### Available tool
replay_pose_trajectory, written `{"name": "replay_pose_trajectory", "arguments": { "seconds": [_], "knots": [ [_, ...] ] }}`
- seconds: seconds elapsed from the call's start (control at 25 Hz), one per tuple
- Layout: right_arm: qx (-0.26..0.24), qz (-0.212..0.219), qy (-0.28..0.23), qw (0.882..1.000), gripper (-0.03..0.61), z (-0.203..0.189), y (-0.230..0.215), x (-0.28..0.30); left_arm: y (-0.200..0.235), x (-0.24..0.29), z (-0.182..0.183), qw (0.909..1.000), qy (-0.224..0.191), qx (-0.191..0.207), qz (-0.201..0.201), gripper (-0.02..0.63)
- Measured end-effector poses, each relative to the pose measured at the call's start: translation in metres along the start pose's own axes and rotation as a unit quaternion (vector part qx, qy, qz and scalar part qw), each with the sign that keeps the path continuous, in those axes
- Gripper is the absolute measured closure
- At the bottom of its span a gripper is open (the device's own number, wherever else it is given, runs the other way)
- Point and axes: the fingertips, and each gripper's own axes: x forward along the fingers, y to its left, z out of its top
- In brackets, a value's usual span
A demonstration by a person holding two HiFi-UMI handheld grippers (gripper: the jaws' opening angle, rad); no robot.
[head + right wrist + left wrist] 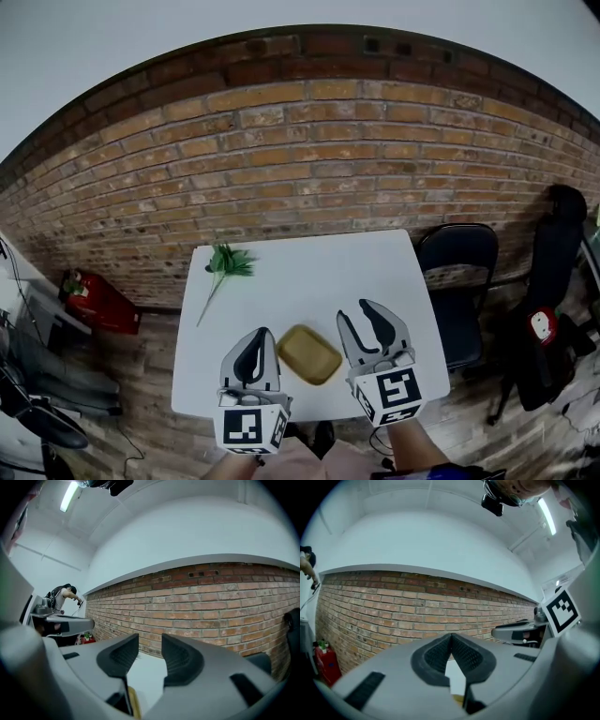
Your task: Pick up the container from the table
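Observation:
A shallow tan container (308,353) lies on the white table (319,272), near its front edge, between my two grippers. The left gripper (257,337) hovers just left of it with its jaws together and nothing between them; in the left gripper view (451,637) the tips meet and a sliver of the container (458,698) shows below. To the container's right, the right gripper (357,313) has its jaws apart and empty. In the right gripper view (150,641) the gap shows bare table, with the container's edge (133,702) low down. Both grippers point level toward the brick wall.
A green plant sprig (228,262) lies at the table's back left. A black chair (459,272) stands right of the table, with a dark hanging bag (553,281) beyond it. A red object (94,300) sits on the floor to the left. A brick wall (309,159) runs behind.

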Motion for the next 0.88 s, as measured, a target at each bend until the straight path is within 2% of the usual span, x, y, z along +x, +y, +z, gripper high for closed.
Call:
{"name": "replay_pose_trajectory", "arguments": {
  "seconds": [0.4,0.88],
  "knots": [
    [-0.004,0.039,0.036,0.999,0.426,-0.022,0.01,0.04,0.025,0.026,-0.017,0.9996,0.021,-0.017,0.012,0.606],
    [0.01,0.059,0.124,0.99,0.439,-0.093,0.015,0.063,0.038,0.05,-0.063,0.9965,0.074,-0.039,0.008,0.606]
  ]
}}
